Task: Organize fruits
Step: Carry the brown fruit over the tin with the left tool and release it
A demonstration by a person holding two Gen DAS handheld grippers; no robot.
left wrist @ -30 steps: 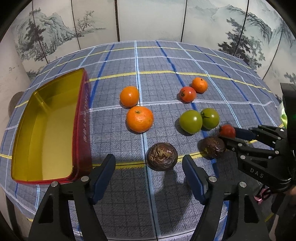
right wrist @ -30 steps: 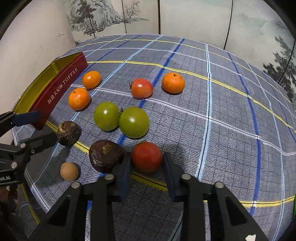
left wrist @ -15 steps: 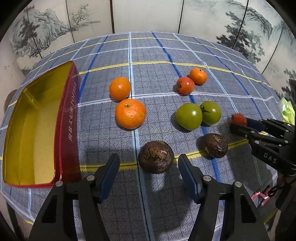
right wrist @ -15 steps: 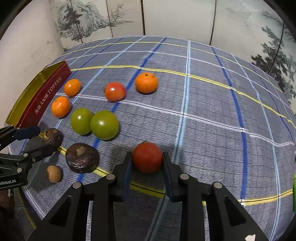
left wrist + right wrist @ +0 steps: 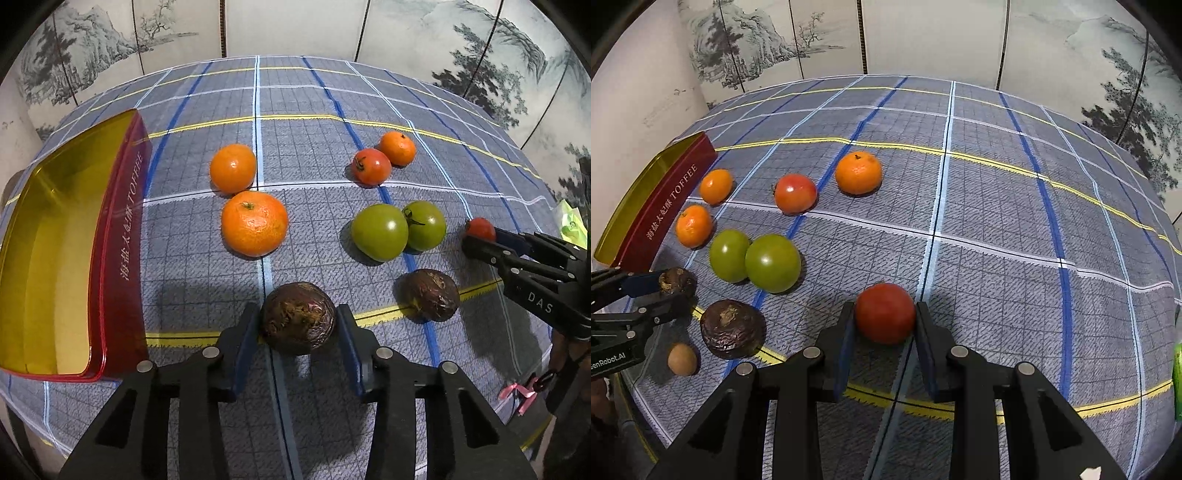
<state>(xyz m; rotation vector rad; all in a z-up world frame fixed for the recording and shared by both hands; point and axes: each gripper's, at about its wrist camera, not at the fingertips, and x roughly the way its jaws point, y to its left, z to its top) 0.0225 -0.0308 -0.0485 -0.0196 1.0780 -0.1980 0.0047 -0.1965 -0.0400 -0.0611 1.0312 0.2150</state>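
A plaid cloth (image 5: 314, 110) covers the table, with an empty toffee tin (image 5: 51, 258) at its left edge. Oranges, two green tomatoes (image 5: 380, 232) and other fruit lie loose on the cloth. The left gripper (image 5: 298, 328) has just been closing and its pads now touch a dark passion fruit (image 5: 298, 317). The right gripper (image 5: 884, 328) is clamped on a red tomato (image 5: 885, 313). Both picks look made; the next move seems to be lifting each clear and carrying it toward the tin without nudging neighbours.
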